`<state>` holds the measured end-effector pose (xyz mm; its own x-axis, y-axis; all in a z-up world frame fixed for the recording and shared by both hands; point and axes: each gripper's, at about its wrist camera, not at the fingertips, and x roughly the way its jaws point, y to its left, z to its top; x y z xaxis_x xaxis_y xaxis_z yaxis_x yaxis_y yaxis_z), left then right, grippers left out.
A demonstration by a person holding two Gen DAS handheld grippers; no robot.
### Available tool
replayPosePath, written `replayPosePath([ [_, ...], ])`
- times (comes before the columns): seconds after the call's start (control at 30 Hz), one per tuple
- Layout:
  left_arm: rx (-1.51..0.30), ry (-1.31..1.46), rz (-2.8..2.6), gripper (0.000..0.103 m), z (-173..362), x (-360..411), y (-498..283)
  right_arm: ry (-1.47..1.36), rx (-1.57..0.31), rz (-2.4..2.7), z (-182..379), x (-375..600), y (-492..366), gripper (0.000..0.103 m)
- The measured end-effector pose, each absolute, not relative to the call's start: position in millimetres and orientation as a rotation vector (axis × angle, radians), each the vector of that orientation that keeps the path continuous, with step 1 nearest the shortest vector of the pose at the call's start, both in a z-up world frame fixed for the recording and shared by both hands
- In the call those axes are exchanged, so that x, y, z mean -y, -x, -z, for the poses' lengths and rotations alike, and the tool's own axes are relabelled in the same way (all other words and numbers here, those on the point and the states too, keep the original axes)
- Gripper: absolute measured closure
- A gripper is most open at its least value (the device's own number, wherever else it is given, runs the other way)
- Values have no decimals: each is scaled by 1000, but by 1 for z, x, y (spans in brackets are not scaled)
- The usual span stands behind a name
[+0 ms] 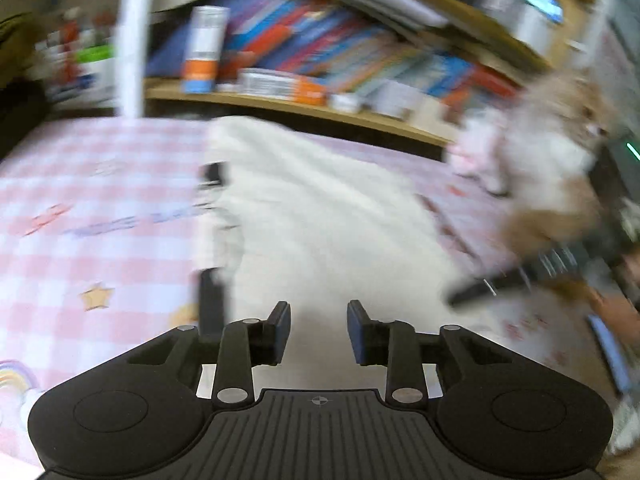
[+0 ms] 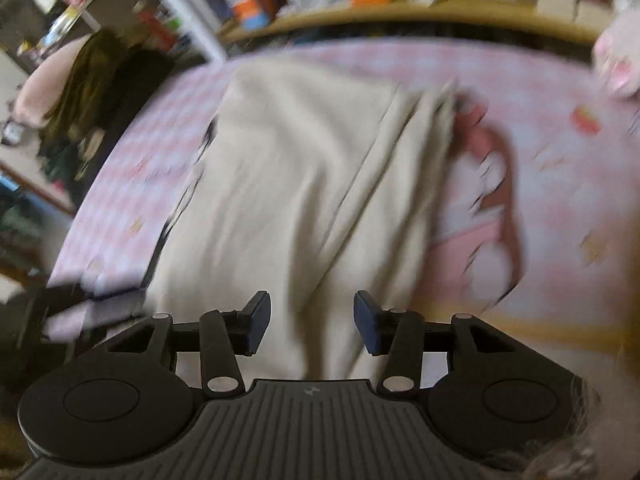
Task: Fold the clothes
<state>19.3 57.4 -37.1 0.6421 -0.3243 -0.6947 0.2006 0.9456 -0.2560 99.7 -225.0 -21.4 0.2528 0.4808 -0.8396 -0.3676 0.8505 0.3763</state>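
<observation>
Right wrist view, blurred by motion, looks along the right gripper (image 2: 312, 320), whose jaws stand apart with nothing between them, over a cream-coloured garment (image 2: 304, 184) lying on a bed with a pink checked sheet (image 2: 560, 92). The garment lies as a long panel running away from the camera, with one side lapped over along its length so that layered edges show near its far right corner; a pink and white piece of cloth (image 2: 488, 216) lies just beside it. Left wrist view shows the left gripper (image 1: 319, 332), also open and holding nothing, hovering over the near end of the same garment (image 1: 320, 220), with a dark trim showing along its left edge. A bookshelf (image 1: 320, 108) stands behind the bed. Judging by the lengthwise lap, the garment looks partly folded; the long shape suggests crosswise folds remain, though the blur leaves that uncertain
</observation>
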Motion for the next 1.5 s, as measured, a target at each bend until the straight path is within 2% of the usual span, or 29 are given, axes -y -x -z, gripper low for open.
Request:
replayPosePath([
  [0.1,-841,174,256,76,46,-61,-19,-120,-1189,-546,36,219,-95,64],
  [0.13,-848,178,242,76,49,-62,-19,-138,-1185,-567,35,219,-94,92],
  [0.17,-848,181,240,76,49,-62,-18,-158,-1186,-595,32,220,-94,101],
  [0.3,-883,180,238,76,55,-58,-13,-168,-1061,-620,4,233,-75,101],
  [0.37,-903,168,237,76,59,-56,-12,-166,-1118,-586,18,238,-78,101],
  [0.5,-898,150,234,74,58,-55,-7,-207,-1224,-556,39,245,-94,96],
  [0.53,-889,153,231,74,55,-56,-6,-250,-1195,-567,34,249,-98,90],
  [0.57,-880,156,229,74,53,-56,-5,-284,-1164,-570,28,253,-103,67],
  [0.6,-880,151,230,73,53,-55,-5,-314,-1133,-568,22,255,-107,57],
  [0.63,-883,144,231,73,53,-52,-5,-334,-1112,-556,19,255,-115,53],
  [0.73,-890,124,236,73,55,-46,-6,-378,-1100,-487,21,249,-145,54],
  [0.8,-895,111,239,73,57,-41,-6,-378,-1123,-437,29,240,-164,58],
  [0.83,-897,104,240,73,57,-39,-7,-371,-1138,-423,33,240,-171,64],
  [0.87,-903,99,238,73,60,-38,-7,-357,-1137,-421,35,239,-174,73],
  [0.93,-904,90,234,73,62,-36,-5,-306,-1085,-434,30,234,-173,99],
  [1.1,-899,102,238,72,63,-39,-5,-113,-834,-491,-4,224,-144,99],
  [1.23,-909,90,242,70,61,-39,-7,-80,-971,-429,37,224,-160,98],
  [1.3,-904,88,227,70,56,-42,-4,-128,-966,-425,40,232,-160,95],
  [1.4,-867,119,191,70,44,-57,4,-155,-942,-423,26,249,-145,79],
  [1.47,-856,165,152,69,40,-72,9,-176,-952,-409,20,263,-129,61],
  [1.5,-851,188,133,66,39,-79,12,-188,-959,-401,17,270,-121,56],
])
